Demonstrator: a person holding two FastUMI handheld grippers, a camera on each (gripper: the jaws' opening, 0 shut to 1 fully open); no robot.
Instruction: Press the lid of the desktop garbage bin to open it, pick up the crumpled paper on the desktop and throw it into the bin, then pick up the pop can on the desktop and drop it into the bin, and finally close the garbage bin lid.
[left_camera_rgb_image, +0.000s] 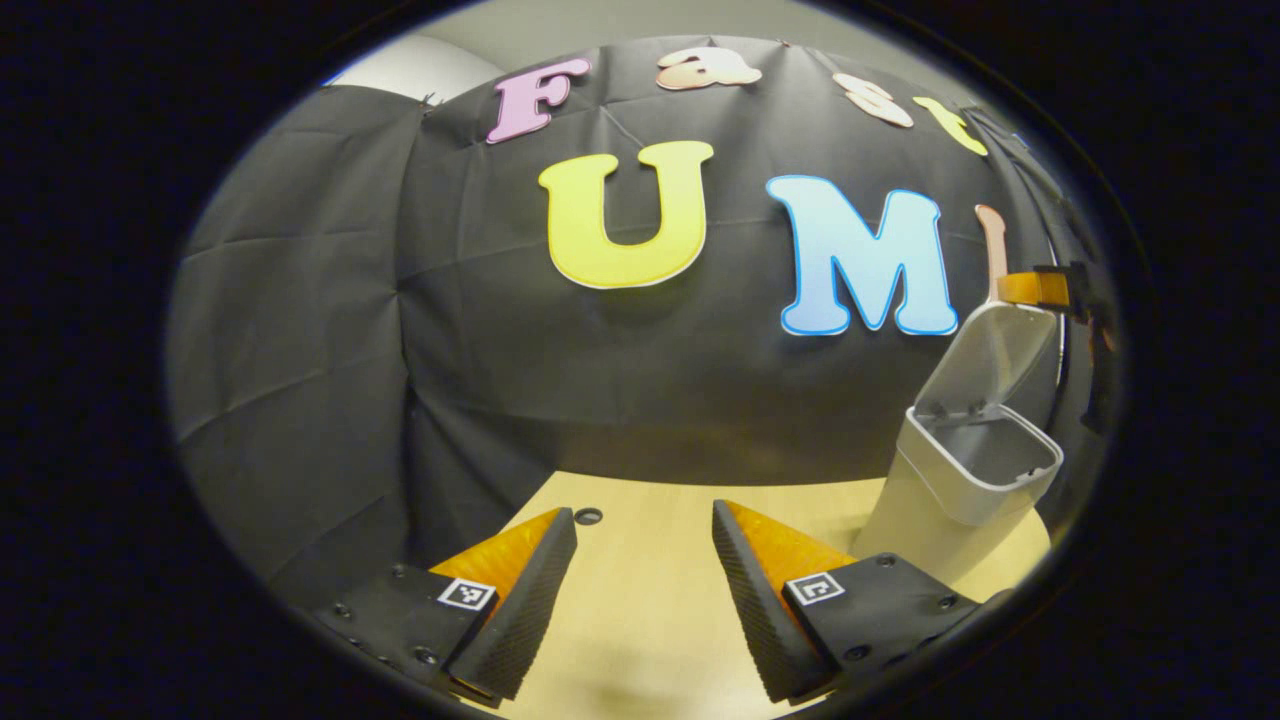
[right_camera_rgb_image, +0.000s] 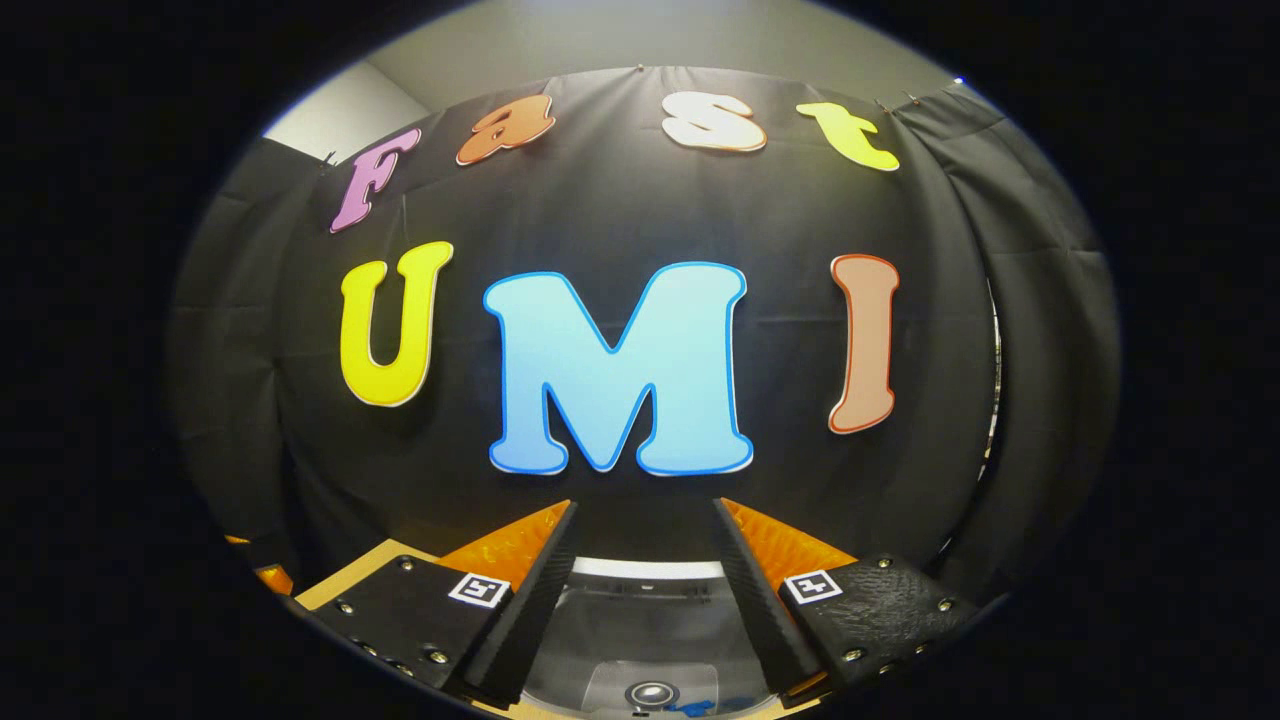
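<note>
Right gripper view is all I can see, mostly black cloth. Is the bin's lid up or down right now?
Observer: Up. In the left gripper view the lid stands tilted back above the open bin.
Operator: Where is the other claw?
Observer: The left claw hangs open over the wooden table, to the left of the bin, with nothing between its fingers.
Operator: And how close is my claw to that lid?
Observer: Your right claw is at the top of it: one of its fingers sits at the lid's upper edge. Whether it actually presses on the lid, I cannot tell.
</note>
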